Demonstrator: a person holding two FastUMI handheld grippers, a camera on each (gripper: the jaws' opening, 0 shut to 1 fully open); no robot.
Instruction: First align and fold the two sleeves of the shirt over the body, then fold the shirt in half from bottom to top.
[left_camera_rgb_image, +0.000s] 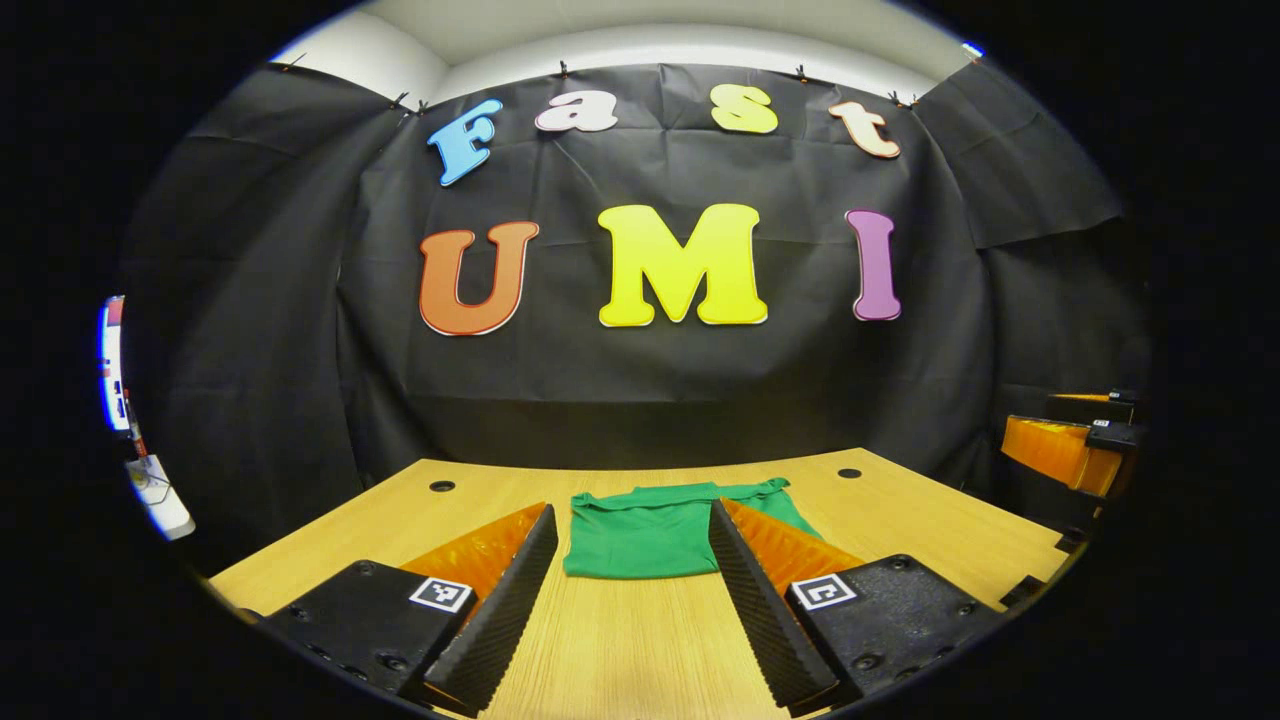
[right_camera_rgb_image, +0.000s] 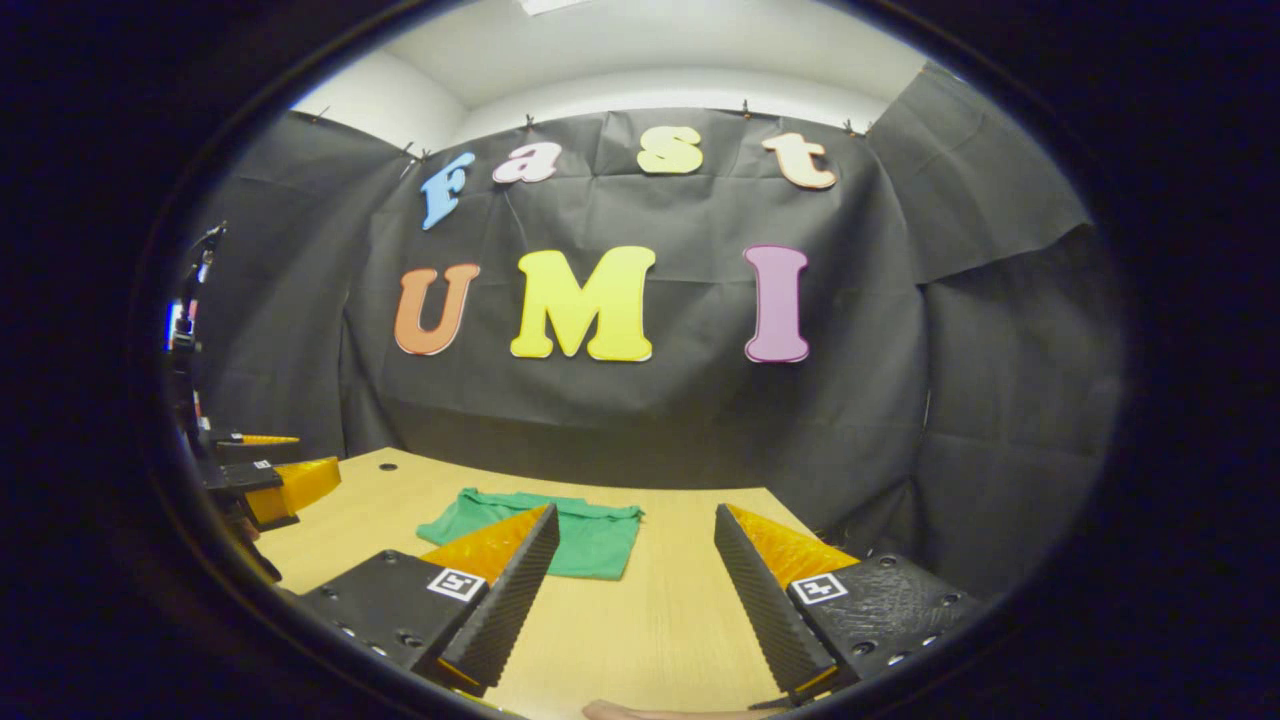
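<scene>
A green shirt (left_camera_rgb_image: 650, 535) lies folded into a compact rectangle on the wooden table (left_camera_rgb_image: 900, 520), toward its far side. In the left gripper view my left gripper (left_camera_rgb_image: 632, 610) is open above the near table, its fingers framing the shirt from a distance, nothing between them. The right gripper view has the same shirt (right_camera_rgb_image: 585, 535) left of centre. My right gripper (right_camera_rgb_image: 632, 615) is open too, holding nothing, with its left finger (right_camera_rgb_image: 505, 600) overlapping the shirt's near left part. The other gripper (right_camera_rgb_image: 265, 485) shows at the far left of that view.
Black cloth walls close the booth behind and beside the table. Two round cable holes (left_camera_rgb_image: 442, 486) (left_camera_rgb_image: 849, 473) sit near the table's far corners. The right gripper (left_camera_rgb_image: 1075, 450) appears at the right edge of the left gripper view. Bare wood lies in front of the shirt.
</scene>
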